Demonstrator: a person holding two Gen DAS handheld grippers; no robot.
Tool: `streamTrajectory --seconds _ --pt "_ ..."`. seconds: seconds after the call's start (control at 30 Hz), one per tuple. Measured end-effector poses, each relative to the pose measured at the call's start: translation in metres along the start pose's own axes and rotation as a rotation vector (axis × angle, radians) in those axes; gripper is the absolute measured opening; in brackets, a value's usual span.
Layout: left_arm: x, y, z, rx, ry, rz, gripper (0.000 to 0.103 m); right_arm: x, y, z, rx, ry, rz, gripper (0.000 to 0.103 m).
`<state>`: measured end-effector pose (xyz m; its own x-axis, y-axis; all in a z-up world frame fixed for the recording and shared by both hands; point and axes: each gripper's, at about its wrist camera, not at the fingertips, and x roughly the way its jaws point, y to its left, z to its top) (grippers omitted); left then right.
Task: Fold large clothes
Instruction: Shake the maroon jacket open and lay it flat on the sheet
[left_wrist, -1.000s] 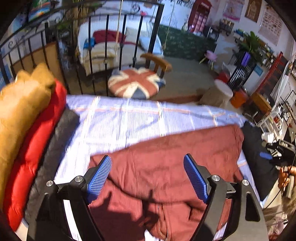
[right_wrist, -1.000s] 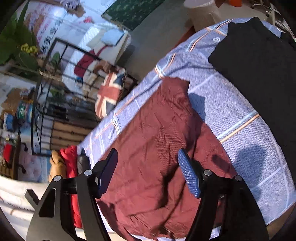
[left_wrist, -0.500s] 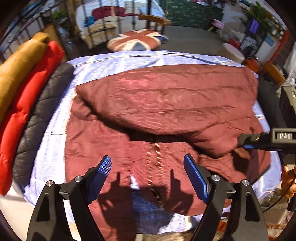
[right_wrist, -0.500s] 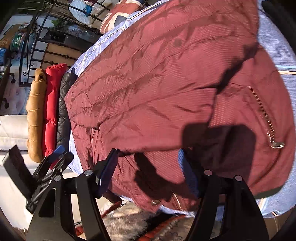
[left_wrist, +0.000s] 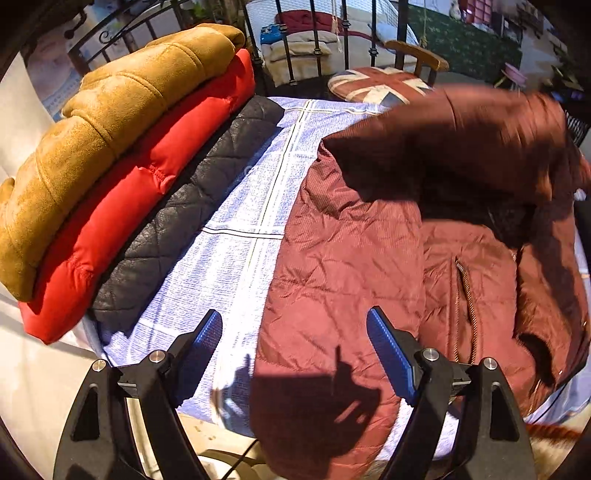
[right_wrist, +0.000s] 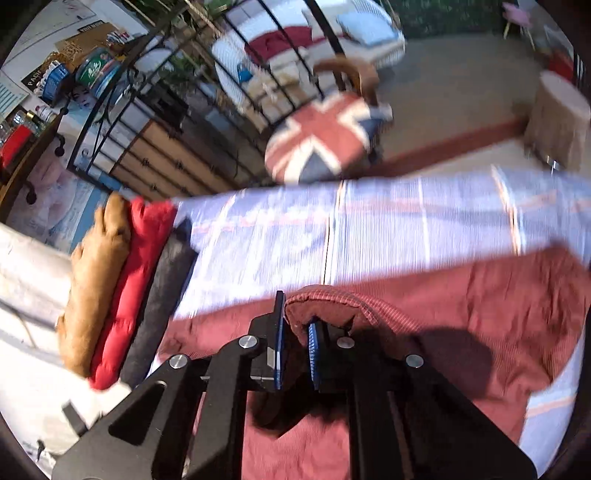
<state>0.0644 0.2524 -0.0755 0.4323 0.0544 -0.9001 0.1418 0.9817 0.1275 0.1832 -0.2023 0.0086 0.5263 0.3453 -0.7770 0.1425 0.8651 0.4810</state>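
Note:
A dark red quilted jacket (left_wrist: 343, 266) lies on the bed's blue checked sheet (left_wrist: 236, 229), zipper up at the right. My left gripper (left_wrist: 295, 347) is open and empty, just above the jacket's near left edge. My right gripper (right_wrist: 295, 343) is shut on a fold of the jacket (right_wrist: 332, 301) and holds it lifted above the rest. In the left wrist view that lifted part (left_wrist: 461, 136) shows blurred at the upper right.
Folded tan (left_wrist: 103, 122), red (left_wrist: 147, 173) and black quilted (left_wrist: 184, 221) jackets are stacked along the bed's left side. A Union Jack cushion (right_wrist: 317, 136) on a chair and a black iron bed frame (right_wrist: 236, 44) stand beyond the bed. A round stool (right_wrist: 557, 118) stands far right.
My right gripper has closed on the jacket's edge and lifted it up and across. My left gripper has swung left toward the jacket's left edge, still open.

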Motion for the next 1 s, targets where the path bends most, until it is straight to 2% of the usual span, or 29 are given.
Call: streamTrajectory --seconds 0.1,0.13,0.2,0.23,0.27,0.3,0.33,0.37,0.4,0.5,0.57,0.73,0.83,0.9,1.0 --pt "0.004 -0.007 -0.002 -0.015 0.003 -0.008 0.078 -0.002 0.006 0.069 0.004 -0.126 -0.021 0.011" --pt "0.006 -0.008 -0.002 -0.019 0.004 -0.013 0.078 0.0 0.006 0.087 0.026 -0.143 -0.019 0.012" --pt "0.011 -0.009 0.0 -0.022 0.008 -0.016 0.078 0.018 0.001 0.124 0.116 -0.106 -0.037 0.022" --pt "0.013 -0.009 0.001 -0.024 0.011 -0.019 0.078 0.024 -0.006 0.134 0.162 -0.08 -0.057 0.038" --pt "0.015 -0.008 0.002 -0.027 0.012 -0.021 0.078 0.026 -0.01 0.141 0.196 -0.09 -0.071 0.067" --pt "0.018 -0.007 0.003 -0.032 0.015 -0.023 0.078 0.024 -0.012 0.142 0.201 -0.123 -0.082 0.079" --pt "0.021 -0.006 0.005 -0.034 0.019 -0.026 0.079 0.02 -0.013 0.139 0.197 -0.162 -0.1 0.085" --pt "0.024 -0.005 0.005 -0.037 0.022 -0.025 0.079 0.018 -0.013 0.135 0.188 -0.185 -0.118 0.085" --pt "0.029 -0.003 0.006 -0.039 0.029 -0.019 0.079 0.018 -0.014 0.128 0.173 -0.168 -0.117 0.085" --pt "0.035 0.0 0.009 -0.037 0.038 -0.02 0.079 0.023 -0.02 0.096 0.124 -0.042 -0.087 0.085" --pt "0.037 0.0 0.012 -0.032 0.04 -0.025 0.079 0.019 -0.026 0.067 0.101 -0.011 -0.097 0.085" --pt "0.041 0.003 0.014 -0.028 0.051 -0.012 0.08 -0.011 -0.051 -0.03 0.043 0.058 -0.21 0.085" --pt "0.039 0.027 0.009 -0.084 0.059 0.032 0.08 -0.051 -0.064 -0.081 -0.004 0.041 -0.297 0.085" --pt "0.036 0.058 -0.003 -0.185 0.081 0.061 0.08 -0.08 -0.073 -0.11 -0.028 0.044 -0.352 0.085" --pt "0.026 0.094 -0.022 -0.3 0.104 0.078 0.08 -0.102 -0.077 -0.149 -0.065 0.084 -0.366 0.085"
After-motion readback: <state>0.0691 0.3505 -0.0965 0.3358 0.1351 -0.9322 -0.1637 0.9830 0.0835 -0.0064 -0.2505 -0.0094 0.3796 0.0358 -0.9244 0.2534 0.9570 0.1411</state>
